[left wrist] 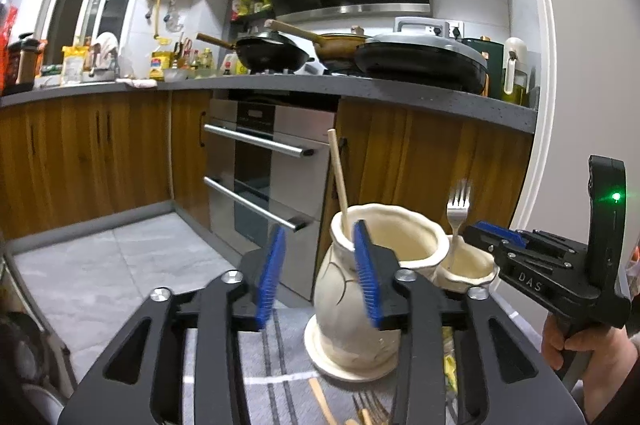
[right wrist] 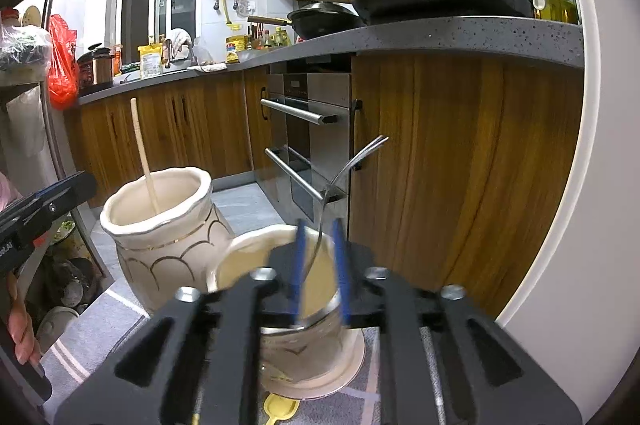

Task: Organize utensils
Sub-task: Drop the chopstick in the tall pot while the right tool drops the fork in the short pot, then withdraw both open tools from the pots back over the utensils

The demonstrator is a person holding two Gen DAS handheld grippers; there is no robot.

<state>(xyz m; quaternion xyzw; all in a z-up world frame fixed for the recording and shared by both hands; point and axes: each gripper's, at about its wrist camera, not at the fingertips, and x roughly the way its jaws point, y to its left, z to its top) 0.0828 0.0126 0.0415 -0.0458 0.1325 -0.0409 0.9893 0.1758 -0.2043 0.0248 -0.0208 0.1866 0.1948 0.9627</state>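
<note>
A large cream vase (left wrist: 352, 305) stands on a saucer with a wooden chopstick (left wrist: 338, 181) leaning upright in it. My left gripper (left wrist: 320, 273) is open just in front of the vase rim, and its blue pads touch neither the stick nor anything else. Beside it, a smaller cream vase (right wrist: 248, 261) holds a metal fork (right wrist: 352, 165), tines up. My right gripper (right wrist: 319, 265) hovers over that small vase, open. The fork's handle passes between the pads with a gap on each side. In the left wrist view the right gripper (left wrist: 476, 231) sits right of the fork (left wrist: 458, 213).
Loose wooden sticks (left wrist: 320, 401) and another fork (left wrist: 372, 409) lie on the grey striped cloth (left wrist: 260, 365) near me. A yellow utensil (right wrist: 280, 409) lies by the small vase's saucer. Behind are wooden cabinets (right wrist: 460, 165), a steel oven (left wrist: 264, 165) and a crowded counter (left wrist: 360, 85).
</note>
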